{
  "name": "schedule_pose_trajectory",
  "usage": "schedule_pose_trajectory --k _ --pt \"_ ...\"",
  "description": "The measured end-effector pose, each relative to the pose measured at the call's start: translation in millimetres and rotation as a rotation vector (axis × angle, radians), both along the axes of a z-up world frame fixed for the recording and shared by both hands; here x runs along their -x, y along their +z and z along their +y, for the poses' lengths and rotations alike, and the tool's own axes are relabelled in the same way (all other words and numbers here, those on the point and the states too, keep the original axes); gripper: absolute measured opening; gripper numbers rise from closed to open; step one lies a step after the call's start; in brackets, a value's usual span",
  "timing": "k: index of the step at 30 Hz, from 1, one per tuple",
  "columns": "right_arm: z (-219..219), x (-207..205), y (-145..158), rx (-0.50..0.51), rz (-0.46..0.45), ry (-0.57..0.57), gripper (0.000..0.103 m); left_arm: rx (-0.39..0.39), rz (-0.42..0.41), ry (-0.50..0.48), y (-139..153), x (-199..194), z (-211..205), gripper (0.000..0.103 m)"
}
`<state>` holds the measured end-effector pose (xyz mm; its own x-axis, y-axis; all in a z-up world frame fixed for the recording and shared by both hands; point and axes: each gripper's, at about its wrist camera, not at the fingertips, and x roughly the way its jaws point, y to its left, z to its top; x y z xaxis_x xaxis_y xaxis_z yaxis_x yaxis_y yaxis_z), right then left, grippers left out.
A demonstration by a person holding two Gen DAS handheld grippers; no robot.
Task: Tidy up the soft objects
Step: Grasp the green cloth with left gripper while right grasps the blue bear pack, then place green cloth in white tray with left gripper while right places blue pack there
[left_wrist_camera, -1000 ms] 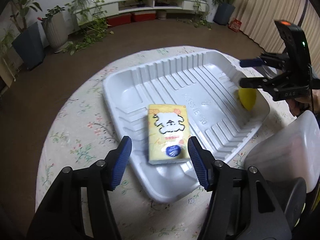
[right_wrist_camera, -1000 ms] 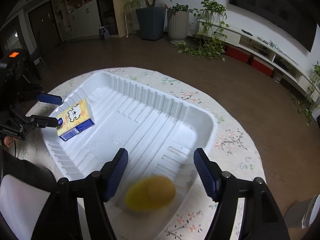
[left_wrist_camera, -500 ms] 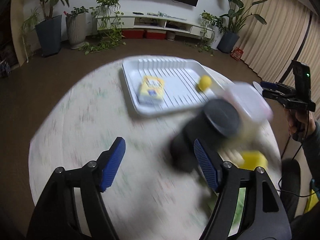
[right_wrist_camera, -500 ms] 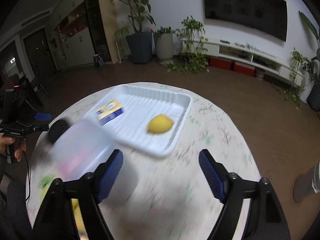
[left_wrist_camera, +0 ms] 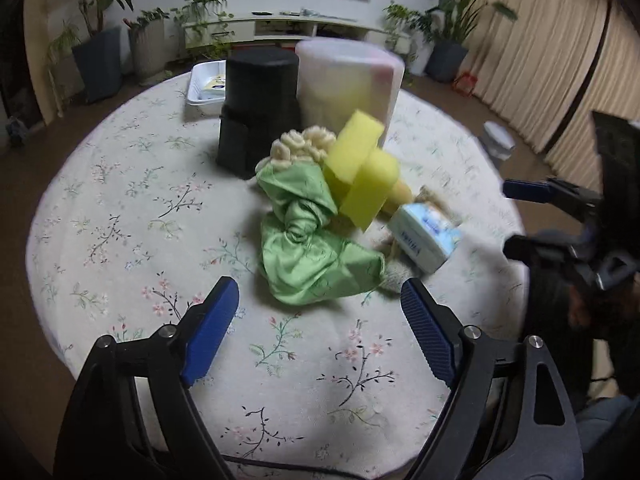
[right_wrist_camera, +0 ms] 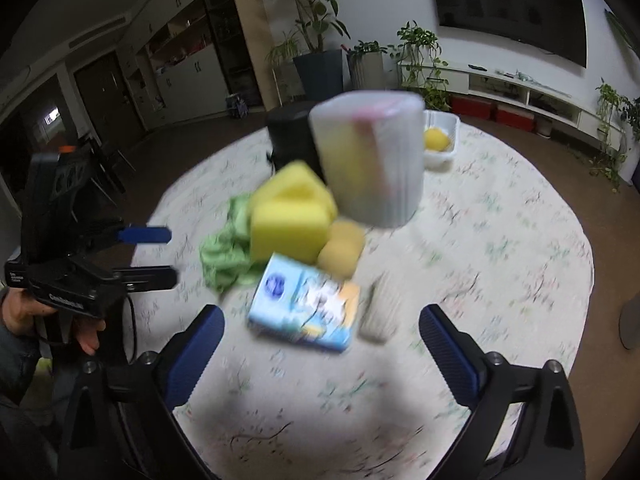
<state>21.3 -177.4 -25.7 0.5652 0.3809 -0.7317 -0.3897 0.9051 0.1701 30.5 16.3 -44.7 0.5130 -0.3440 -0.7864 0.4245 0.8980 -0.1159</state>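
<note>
Green cloth [left_wrist_camera: 308, 248], yellow sponges [left_wrist_camera: 362, 168] and a blue tissue pack [left_wrist_camera: 424, 240] lie heaped mid-table beyond the left gripper [left_wrist_camera: 320, 332], jaws apart and empty, while the right wrist view shows the right gripper [right_wrist_camera: 322, 352], jaws apart, just short of that pack [right_wrist_camera: 304, 308], with the white tray [right_wrist_camera: 450, 120] at the table's far edge.

Light blue soft tissue pack [left_wrist_camera: 426, 240]: dark blue lettering along its side, blurred, unreadable. Left gripper's black body [right_wrist_camera: 68, 300]: small white lettering, too blurred to read. No other text legible.
</note>
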Motion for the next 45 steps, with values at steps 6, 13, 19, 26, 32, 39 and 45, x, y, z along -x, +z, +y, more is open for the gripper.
schedule_pose_trajectory --k 6,13,19,26,32,39,45 --pt "13 9 -15 -0.003 0.018 -0.062 0.1 -0.078 -0.072 0.022 -9 0 -20 0.083" --pt "20 -5 -32 -0.095 0.116 -0.134 0.096 -0.059 -0.058 0.063 -12 -23 -16 0.083" --pt "20 -16 -44 -0.113 0.181 -0.166 0.096 -0.078 -0.033 0.08 -21 -37 -13 0.083" --pt "30 -28 -49 -0.103 0.188 -0.166 0.097 -0.083 0.006 0.084 -35 -50 -13 0.083" --pt "32 -30 -53 -0.106 0.215 -0.159 0.077 -0.05 0.011 0.111 -39 -54 -4 0.076" --pt "32 -24 -47 -0.114 0.197 -0.153 0.076 -0.044 0.003 0.077 -38 -49 -9 0.037" --pt "31 -18 -37 -0.121 0.177 -0.138 0.076 -0.005 0.0 0.095 -30 -43 0 0.029"
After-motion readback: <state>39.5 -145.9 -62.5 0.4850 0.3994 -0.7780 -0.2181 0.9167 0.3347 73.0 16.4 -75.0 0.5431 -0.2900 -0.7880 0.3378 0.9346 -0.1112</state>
